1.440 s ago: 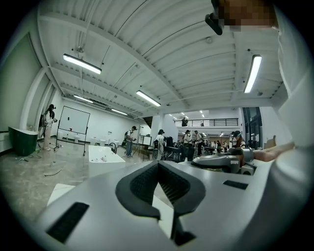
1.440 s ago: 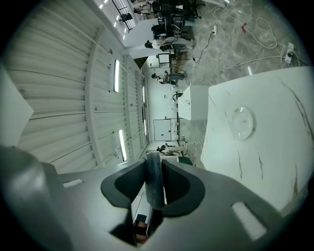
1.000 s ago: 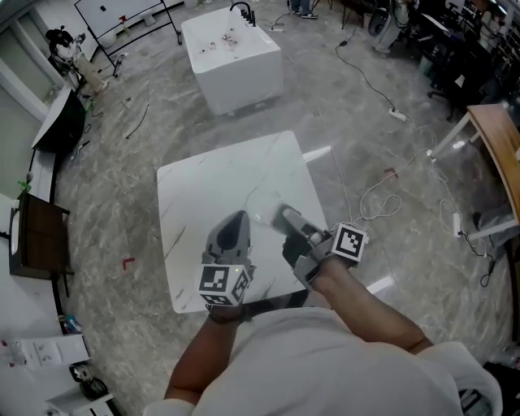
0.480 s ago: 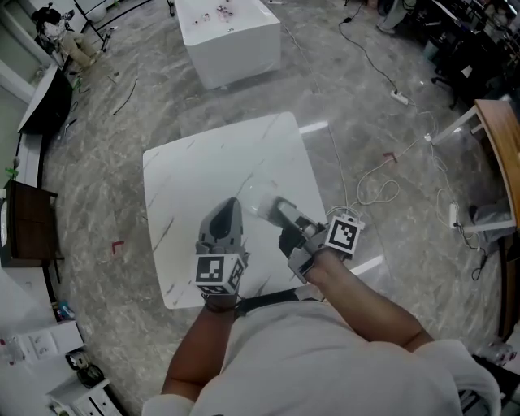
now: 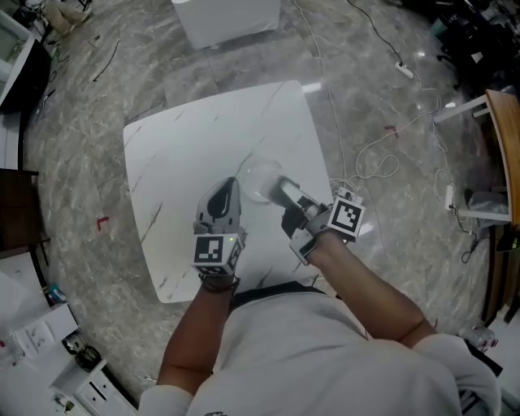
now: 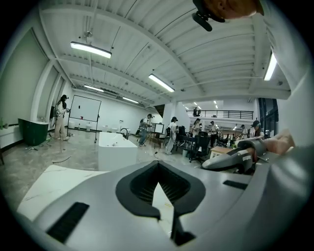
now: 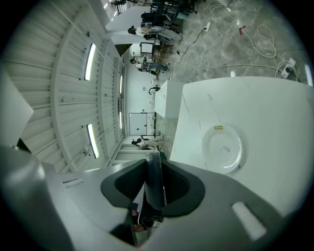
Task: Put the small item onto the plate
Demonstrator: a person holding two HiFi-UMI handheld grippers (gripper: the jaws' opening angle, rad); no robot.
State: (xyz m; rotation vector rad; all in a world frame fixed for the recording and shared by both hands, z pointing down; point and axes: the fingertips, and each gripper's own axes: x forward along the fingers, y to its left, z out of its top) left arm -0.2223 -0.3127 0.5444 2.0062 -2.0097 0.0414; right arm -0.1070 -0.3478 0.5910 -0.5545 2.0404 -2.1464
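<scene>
A white round plate (image 5: 257,178) lies near the middle of the white marble table (image 5: 187,138); in the right gripper view the plate (image 7: 223,147) is ahead and to the right, with nothing on it. My right gripper (image 5: 282,190) sits at the plate's right edge, shut on a small dark flat item (image 7: 154,179) that stands upright between its pads. My left gripper (image 5: 223,197) rests just left of the plate, with its jaws together and nothing between them. In its own view the left gripper (image 6: 160,196) points along the table.
A white block-shaped stand (image 5: 227,16) is on the floor beyond the table. Cables (image 5: 382,175) trail over the floor to the right, near a wooden desk (image 5: 505,138). A dark cabinet (image 5: 15,213) stands at the left. Several people (image 6: 171,132) are far off in the hall.
The head view has tilted, so the table sits higher in the picture. Both grippers keep much the same place beside the plate.
</scene>
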